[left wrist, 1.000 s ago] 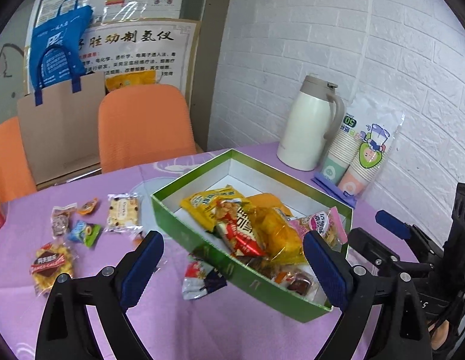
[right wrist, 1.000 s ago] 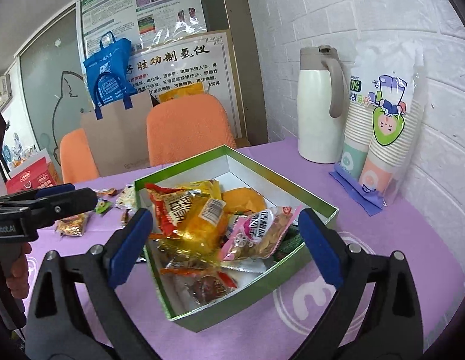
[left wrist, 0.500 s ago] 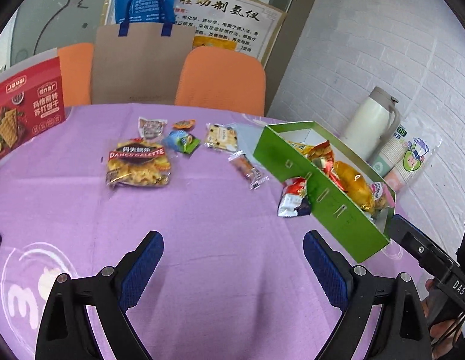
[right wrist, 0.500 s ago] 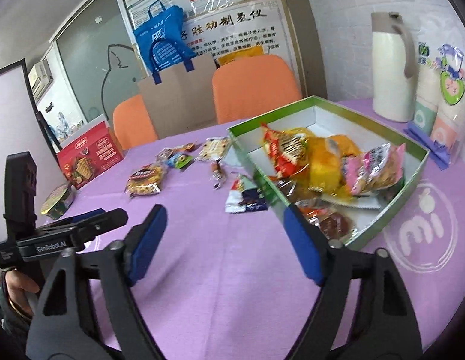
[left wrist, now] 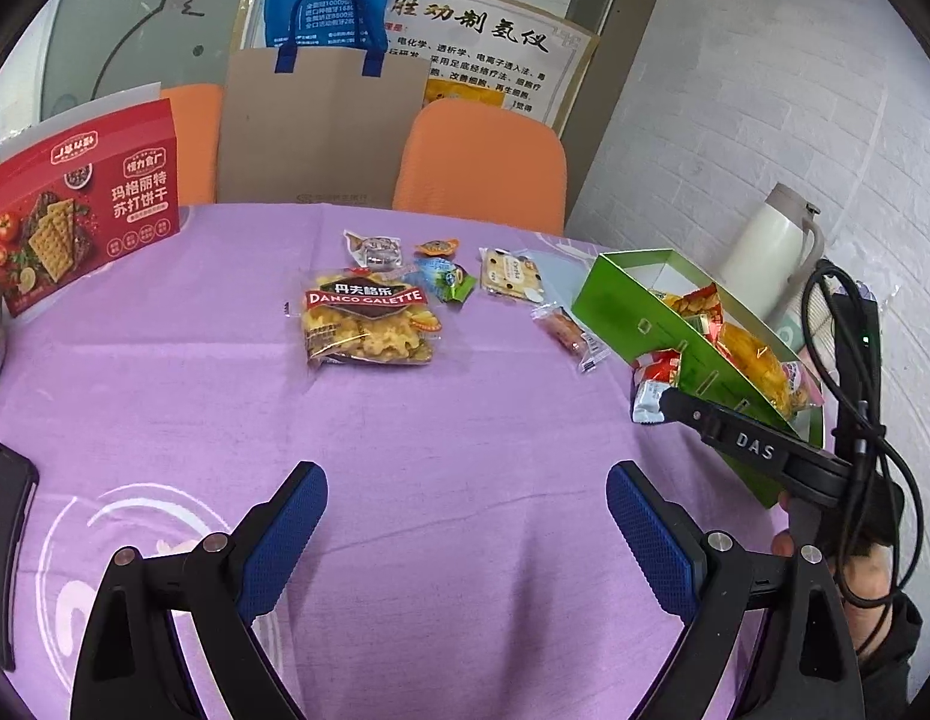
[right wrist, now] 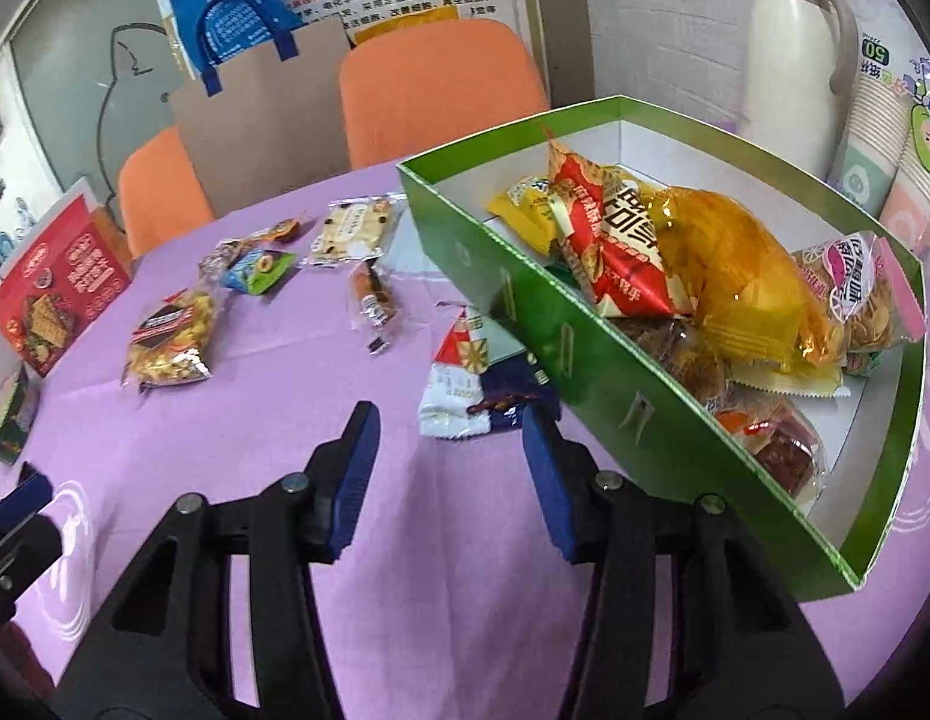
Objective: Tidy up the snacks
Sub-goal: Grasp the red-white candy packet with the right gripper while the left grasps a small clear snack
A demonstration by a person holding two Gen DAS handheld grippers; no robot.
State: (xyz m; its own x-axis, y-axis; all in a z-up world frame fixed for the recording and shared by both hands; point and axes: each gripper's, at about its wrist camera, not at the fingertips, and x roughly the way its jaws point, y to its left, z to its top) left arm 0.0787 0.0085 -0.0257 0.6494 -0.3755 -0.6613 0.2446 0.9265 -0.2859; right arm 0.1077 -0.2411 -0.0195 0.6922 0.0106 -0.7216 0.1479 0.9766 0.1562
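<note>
Beside the green box [right wrist: 591, 354], your right claw [right wrist: 450, 468] hangs spread over the red-and-blue packet [right wrist: 474, 387].
Lower squarely, pinch its middle; left claw [left wrist: 465, 531] gapes empty.

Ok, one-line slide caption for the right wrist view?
Open right gripper approaches a red-white-blue snack packet lying beside the part-filled green box.

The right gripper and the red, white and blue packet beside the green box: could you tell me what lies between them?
Only bare purple tablecloth; the right wrist view shows the open right gripper just short of the packet.
</note>
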